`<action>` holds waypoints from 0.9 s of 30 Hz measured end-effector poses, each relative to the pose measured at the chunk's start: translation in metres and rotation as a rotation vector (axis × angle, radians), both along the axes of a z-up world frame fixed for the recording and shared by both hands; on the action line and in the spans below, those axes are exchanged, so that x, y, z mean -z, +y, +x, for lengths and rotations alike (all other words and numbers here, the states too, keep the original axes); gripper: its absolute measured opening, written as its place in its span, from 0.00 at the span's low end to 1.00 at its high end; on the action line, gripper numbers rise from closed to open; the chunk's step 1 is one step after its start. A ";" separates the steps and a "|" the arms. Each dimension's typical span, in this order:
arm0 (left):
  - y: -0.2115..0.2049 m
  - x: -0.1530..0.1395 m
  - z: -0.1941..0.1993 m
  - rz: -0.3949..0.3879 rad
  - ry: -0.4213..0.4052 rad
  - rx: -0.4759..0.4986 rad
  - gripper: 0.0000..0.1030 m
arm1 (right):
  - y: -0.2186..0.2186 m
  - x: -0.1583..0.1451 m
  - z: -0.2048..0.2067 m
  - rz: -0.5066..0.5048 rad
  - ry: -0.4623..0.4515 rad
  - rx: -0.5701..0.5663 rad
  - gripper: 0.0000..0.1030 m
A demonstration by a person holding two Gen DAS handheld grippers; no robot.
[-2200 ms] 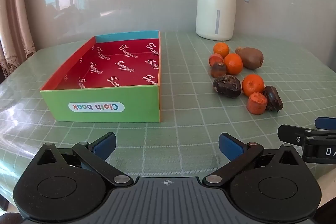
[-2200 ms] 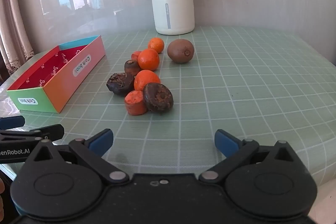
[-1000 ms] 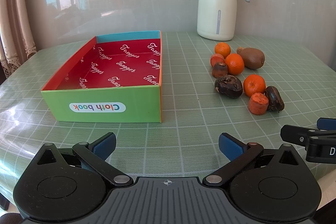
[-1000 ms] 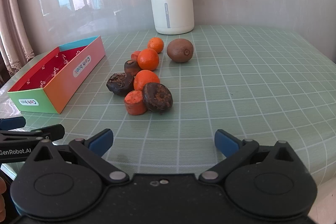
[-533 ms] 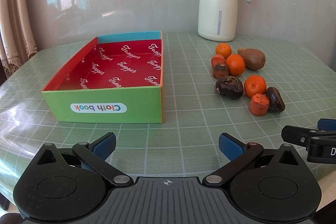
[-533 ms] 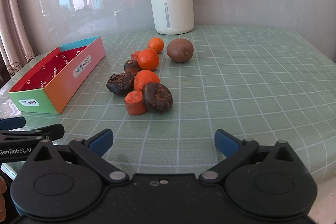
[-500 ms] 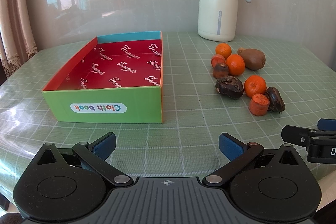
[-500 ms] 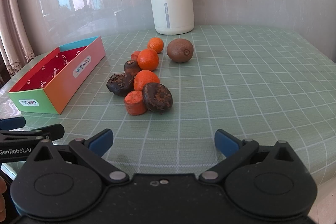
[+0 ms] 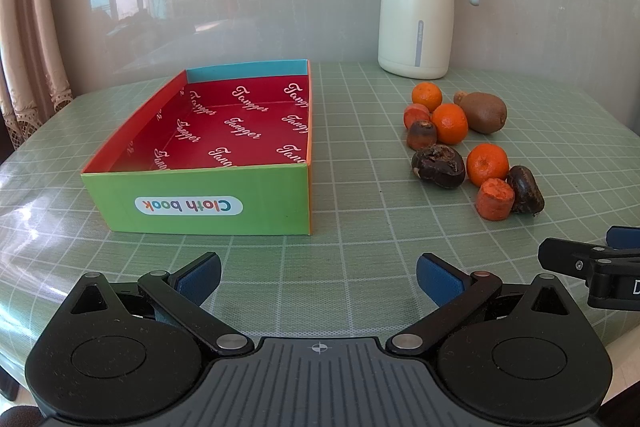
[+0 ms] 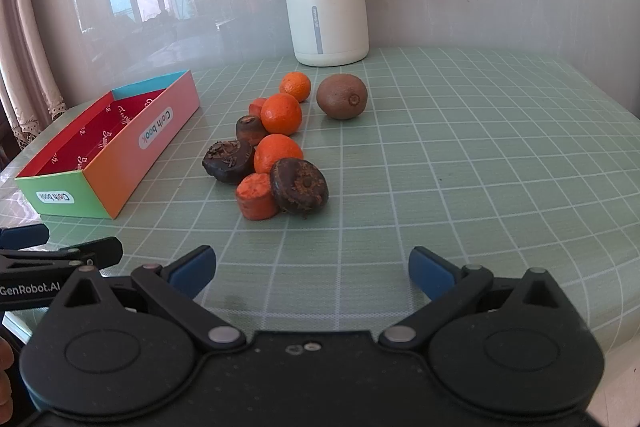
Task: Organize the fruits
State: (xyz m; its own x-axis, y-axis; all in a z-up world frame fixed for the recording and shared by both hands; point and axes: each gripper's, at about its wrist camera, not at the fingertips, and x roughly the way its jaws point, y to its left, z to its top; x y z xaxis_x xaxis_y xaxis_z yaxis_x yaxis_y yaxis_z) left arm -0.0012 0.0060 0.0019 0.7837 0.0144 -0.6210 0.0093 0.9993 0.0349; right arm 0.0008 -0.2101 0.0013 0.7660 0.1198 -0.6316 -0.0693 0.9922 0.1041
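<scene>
Orange and dark fruits point(image 10: 276, 147) (loosely clustered) beyond both grippers' wide-apart jaws.

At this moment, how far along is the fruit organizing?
Nothing looks done: the box holds no fruit. Nothing is in hand; left gripper and right gripper hover with jaws open. Left to do: the tangerines, the kiwi and the other pieces all sit on the table.

Home dining spot. Round tabletop point(image 9: 360, 235) under a green grid cloth, cream thermos jug point(image 9: 416, 7) at its far edge against a plain wall. Lace-trimmed curtain point(image 9: 28, 27) at the left edge, window reflected in the wall.
</scene>
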 end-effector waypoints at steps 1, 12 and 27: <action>0.000 0.000 0.000 -0.001 0.000 0.000 1.00 | 0.000 0.000 0.000 0.001 0.000 0.001 1.00; 0.000 0.000 0.001 0.000 0.001 -0.001 1.00 | 0.000 0.000 0.000 0.001 0.000 0.000 1.00; -0.003 -0.001 0.000 0.017 -0.018 0.018 1.00 | -0.005 0.000 -0.001 0.018 -0.003 0.014 1.00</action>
State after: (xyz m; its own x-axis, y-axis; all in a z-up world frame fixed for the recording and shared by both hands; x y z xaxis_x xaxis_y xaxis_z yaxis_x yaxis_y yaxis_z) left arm -0.0014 0.0026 0.0033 0.7948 0.0105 -0.6067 0.0265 0.9983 0.0520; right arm -0.0007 -0.2149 0.0017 0.7698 0.1199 -0.6270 -0.0555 0.9911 0.1213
